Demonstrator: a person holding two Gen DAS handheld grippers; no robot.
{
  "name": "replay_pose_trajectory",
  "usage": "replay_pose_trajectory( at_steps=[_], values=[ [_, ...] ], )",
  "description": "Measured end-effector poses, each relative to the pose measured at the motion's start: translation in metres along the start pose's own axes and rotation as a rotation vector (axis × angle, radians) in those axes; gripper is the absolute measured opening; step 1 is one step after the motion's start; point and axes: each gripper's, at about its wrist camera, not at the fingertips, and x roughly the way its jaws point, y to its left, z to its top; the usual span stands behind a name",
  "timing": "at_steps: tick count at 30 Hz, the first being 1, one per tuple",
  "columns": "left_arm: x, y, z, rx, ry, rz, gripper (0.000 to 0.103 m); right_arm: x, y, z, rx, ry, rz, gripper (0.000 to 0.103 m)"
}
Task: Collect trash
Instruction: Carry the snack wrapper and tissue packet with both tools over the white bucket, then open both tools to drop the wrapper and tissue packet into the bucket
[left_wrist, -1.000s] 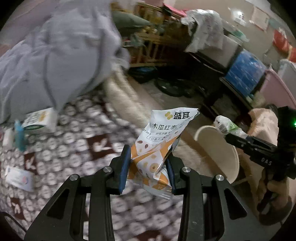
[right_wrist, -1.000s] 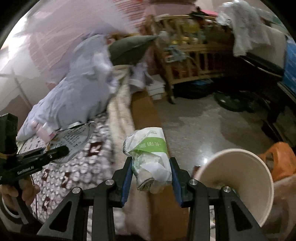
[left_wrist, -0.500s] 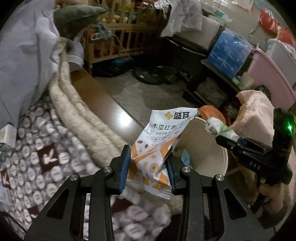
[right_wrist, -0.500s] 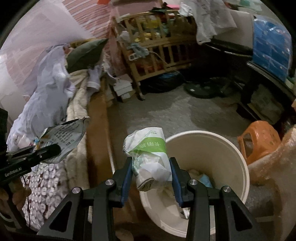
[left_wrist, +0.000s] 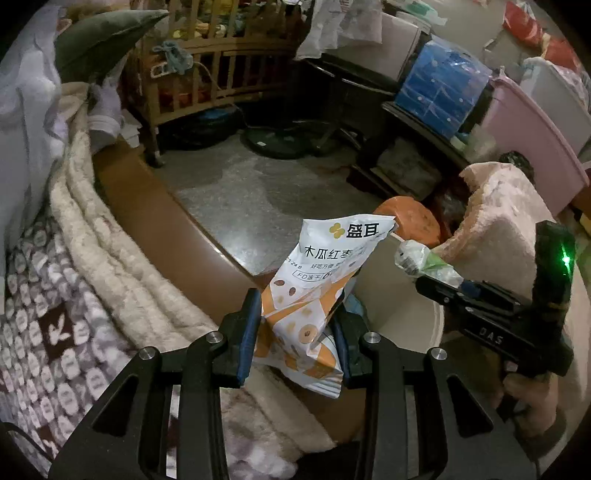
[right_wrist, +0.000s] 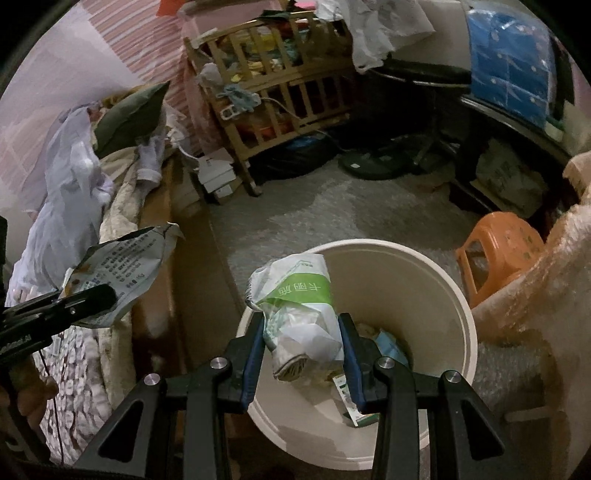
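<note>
- Gripping an orange-and-white snack pouch (left_wrist: 317, 295) upright, the left gripper (left_wrist: 295, 332) is clamped on its lower half, short of the cream bin (left_wrist: 399, 306) just ahead to the right; it likely needs carrying further over the rim. The pouch front reads "盛耳" and "木瓜红枣". "DAS" shows on the other tool's body.
- Right view: the right gripper (right_wrist: 303, 343) pinches a crumpled white-and-green wrapper (right_wrist: 299, 314) directly above the bin (right_wrist: 443, 295), seemingly ready to drop. Its green band's characters read upside down.
</note>
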Motion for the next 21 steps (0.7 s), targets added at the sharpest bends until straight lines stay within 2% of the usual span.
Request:
replay_pose_trajectory(
  at_steps=[21],
  values=[
    [0.021, -0.039, 0.011, 0.060, 0.017, -0.065, 0.033, 0.001, -0.029, -0.005, 0.071, 0.013, -0.039, 0.037]
  ],
)
